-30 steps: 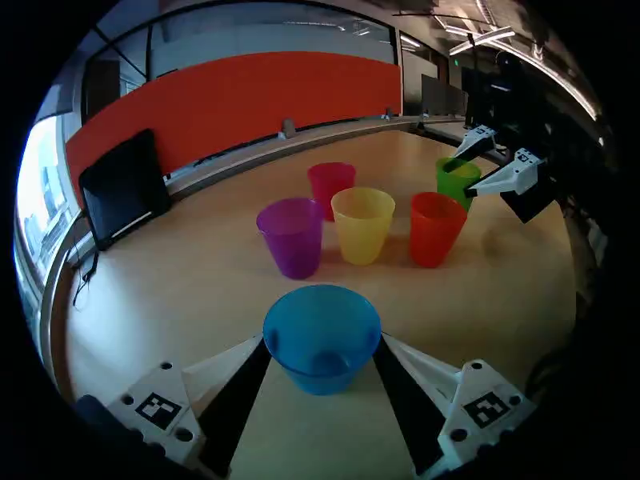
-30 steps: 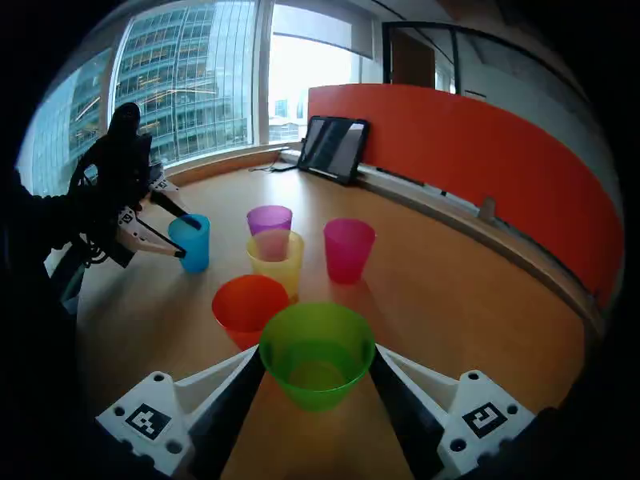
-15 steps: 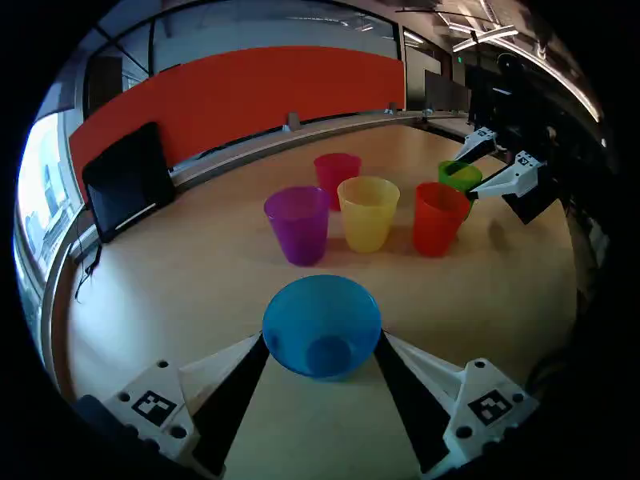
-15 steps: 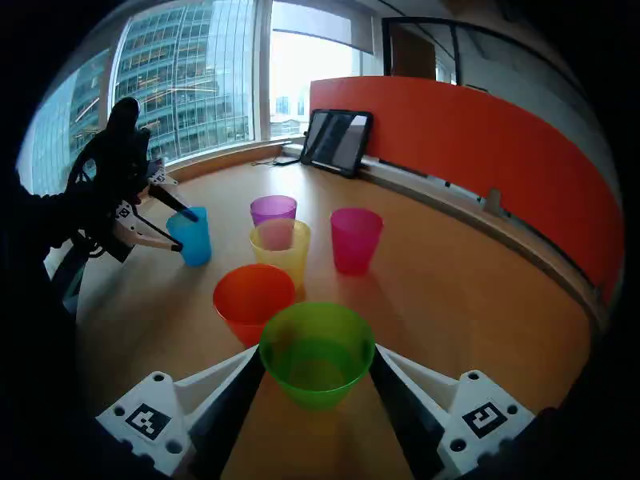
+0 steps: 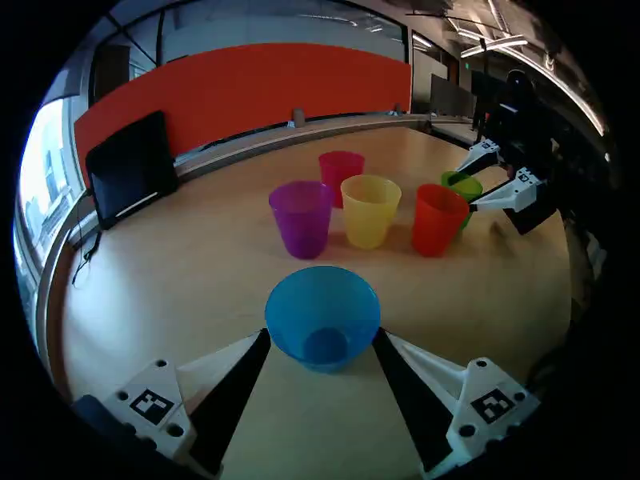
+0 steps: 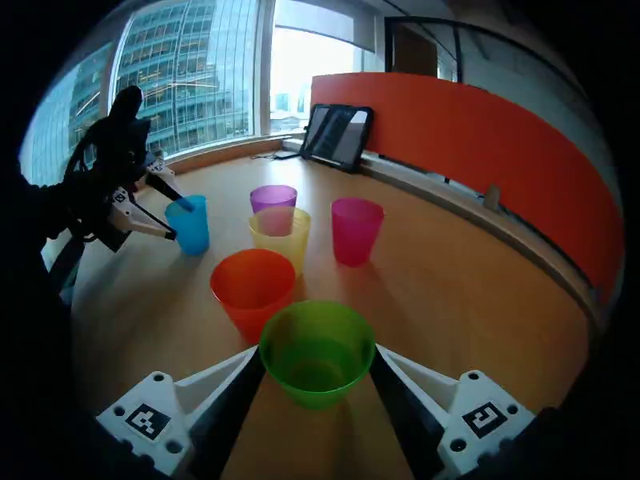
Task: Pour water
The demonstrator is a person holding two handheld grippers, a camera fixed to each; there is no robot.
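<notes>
Left gripper (image 5: 321, 334) is clamping our blue cup (image 5: 322, 308), right gripper (image 6: 318, 352) the green cup (image 6: 317, 340); we are facing them across the orange cup (image 6: 252, 288), blue lying ahead-left of the right gripper, both upright.

Six cups (image 5: 322, 316) (image 5: 302, 218) (image 5: 340, 168) (image 5: 370, 210) (image 5: 436, 220) (image 5: 466, 187); two hand-held grippers (image 5: 321, 342) (image 6: 318, 358)

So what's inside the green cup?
Looking down into the green cup, held by the right hand-held gripper, only its green bottom shows, no object. Clear water there cannot be judged.
</notes>
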